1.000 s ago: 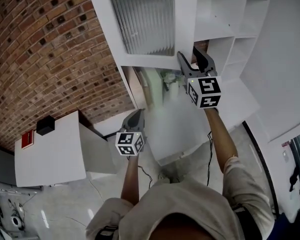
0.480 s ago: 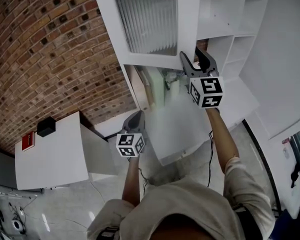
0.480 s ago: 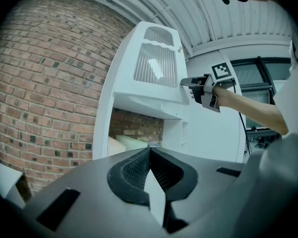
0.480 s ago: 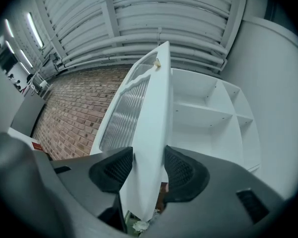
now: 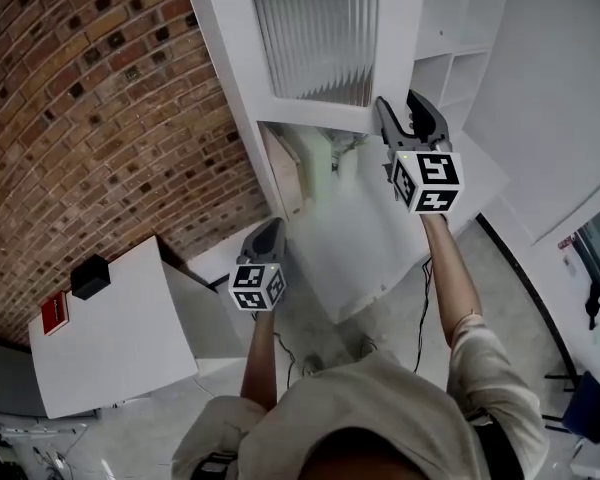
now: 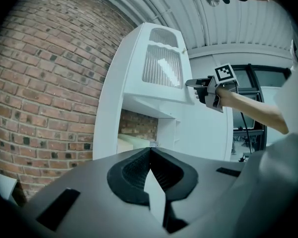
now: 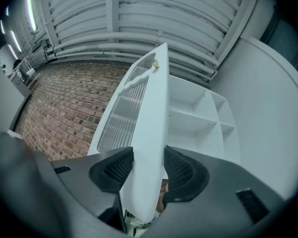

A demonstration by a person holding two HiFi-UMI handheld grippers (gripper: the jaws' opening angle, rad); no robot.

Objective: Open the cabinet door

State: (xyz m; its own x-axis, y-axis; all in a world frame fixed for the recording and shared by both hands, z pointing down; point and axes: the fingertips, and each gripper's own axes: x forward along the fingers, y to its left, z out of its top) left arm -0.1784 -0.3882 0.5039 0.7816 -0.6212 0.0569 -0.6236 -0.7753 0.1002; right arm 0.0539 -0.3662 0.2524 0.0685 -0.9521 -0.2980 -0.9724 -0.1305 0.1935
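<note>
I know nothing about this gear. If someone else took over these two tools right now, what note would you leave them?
Right gripper: clamped on the knob-side edge of the cabinet door.
Left gripper: shut, empty, held low and clear of the cabinet.
Done: the door stands partly open, and the shelves beside it are in view.
Left: probably swing it wider, then let go.

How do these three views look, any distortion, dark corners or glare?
Head view: evenly lit, sharp, the brick wall bowed by the wide lens. Left gripper view: strong fisheye, black corners, the left tongs soft in front. Right gripper view: fisheye, dark rim, a light strip glaring upper left, the cabinet door edge close up.
</note>
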